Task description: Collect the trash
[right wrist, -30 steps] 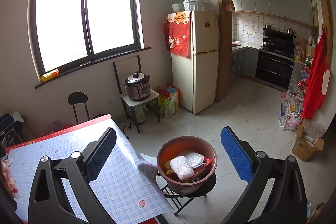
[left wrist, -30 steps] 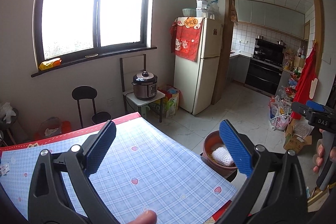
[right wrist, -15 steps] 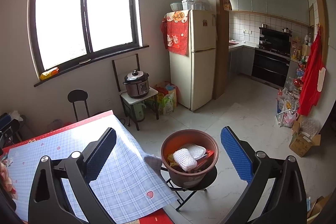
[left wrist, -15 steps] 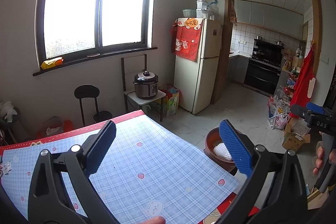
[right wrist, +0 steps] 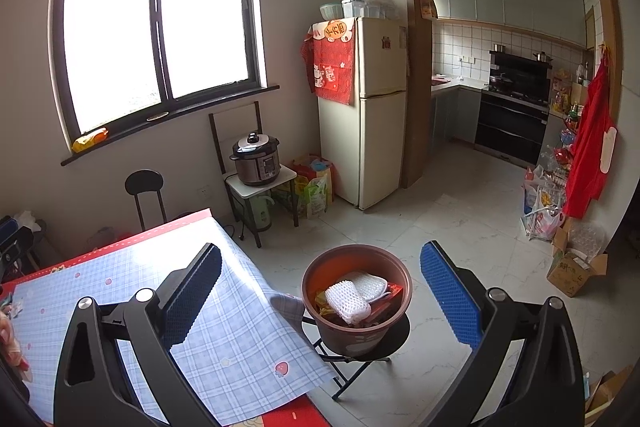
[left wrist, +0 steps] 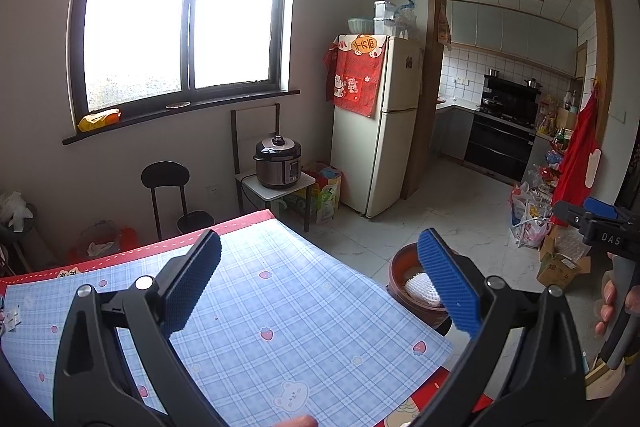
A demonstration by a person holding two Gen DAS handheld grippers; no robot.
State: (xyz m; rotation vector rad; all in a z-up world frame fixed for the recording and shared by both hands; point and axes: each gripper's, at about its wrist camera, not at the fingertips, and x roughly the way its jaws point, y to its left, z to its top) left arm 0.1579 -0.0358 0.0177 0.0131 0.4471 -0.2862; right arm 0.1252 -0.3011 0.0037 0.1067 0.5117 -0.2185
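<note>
The round brown plastic trash pot [right wrist: 357, 301] stands on a small black folding stool [right wrist: 362, 355] on the pale tiled floor, just beside the table's corner. Inside it lie two white foam mesh sleeves [right wrist: 347, 301] on top of red and yellow wrappers [right wrist: 390, 301]. In the left wrist view only part of the pot [left wrist: 402, 263] shows past the table's edge, behind a blue pad.

The right gripper [right wrist: 320, 291] hangs above and in front of the pot with its blue-padded fingers [right wrist: 450, 301] spread wide and nothing between them. The left gripper [left wrist: 319, 281] is likewise spread wide and empty, over the table covered by a blue plaid cloth with strawberry prints [left wrist: 296, 311] and a red border. At the right edge of the left view, a hand [left wrist: 608, 303] grips the handle of the other tool, whose black body reads "DAS" [left wrist: 611, 239].

Farther off, a silver pressure cooker [right wrist: 256, 159] sits on a small white stand, beside a cream refrigerator [right wrist: 374, 107] draped with a red cloth bearing Chinese characters too small to read.
</note>
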